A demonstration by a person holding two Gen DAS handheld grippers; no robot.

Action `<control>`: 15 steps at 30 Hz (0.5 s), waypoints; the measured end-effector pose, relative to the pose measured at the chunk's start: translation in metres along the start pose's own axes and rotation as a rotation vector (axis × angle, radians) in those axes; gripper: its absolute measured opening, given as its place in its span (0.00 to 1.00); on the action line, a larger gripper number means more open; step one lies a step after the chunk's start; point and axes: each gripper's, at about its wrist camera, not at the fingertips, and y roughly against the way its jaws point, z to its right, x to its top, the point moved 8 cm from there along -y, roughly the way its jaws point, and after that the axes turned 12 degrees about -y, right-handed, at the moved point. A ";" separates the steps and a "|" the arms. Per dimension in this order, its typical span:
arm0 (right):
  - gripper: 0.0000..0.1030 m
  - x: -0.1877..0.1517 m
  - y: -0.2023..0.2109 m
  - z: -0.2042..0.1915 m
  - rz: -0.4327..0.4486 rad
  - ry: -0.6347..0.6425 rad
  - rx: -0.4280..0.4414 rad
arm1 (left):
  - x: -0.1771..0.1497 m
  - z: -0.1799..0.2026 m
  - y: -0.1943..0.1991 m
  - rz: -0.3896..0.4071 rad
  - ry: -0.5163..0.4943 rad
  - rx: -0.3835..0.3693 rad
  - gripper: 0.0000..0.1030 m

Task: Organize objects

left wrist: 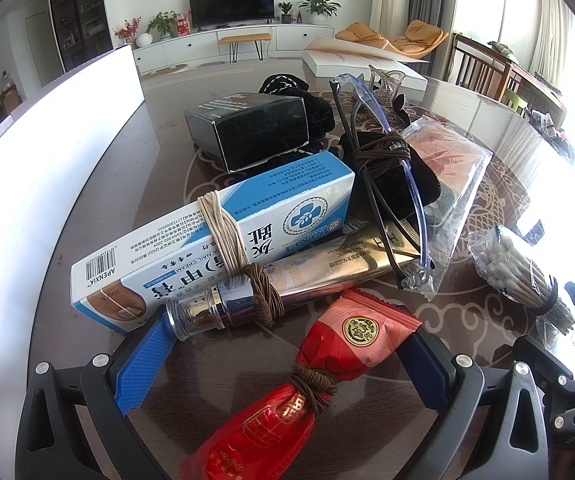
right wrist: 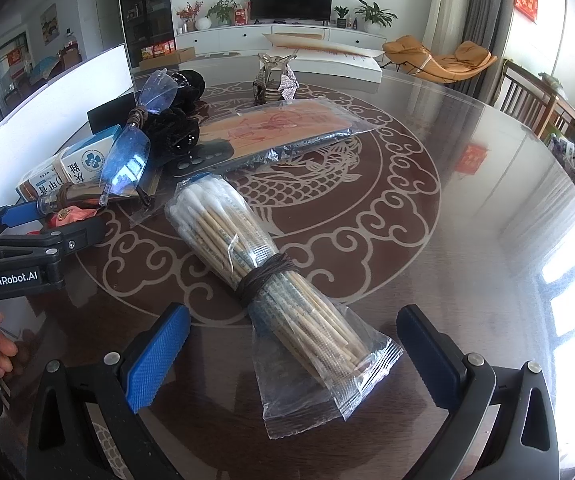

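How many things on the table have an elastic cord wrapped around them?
5: the blue-white box, the gold tube against it, the red packet between the left gripper's fingers, the glasses behind, and the cotton swab bag before the right gripper. Others may be hidden.

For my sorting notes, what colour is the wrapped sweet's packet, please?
Red, with a gold emblem; clearest in the left wrist view.

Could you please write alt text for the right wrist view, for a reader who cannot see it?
The open right gripper straddles a cotton swab bag tied with brown cord, lying on a glossy patterned table. The left gripper and cluttered items sit at left.
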 end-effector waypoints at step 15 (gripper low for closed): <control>1.00 0.000 0.001 0.001 0.001 -0.008 0.020 | -0.051 0.021 0.063 0.020 -0.266 -0.205 1.00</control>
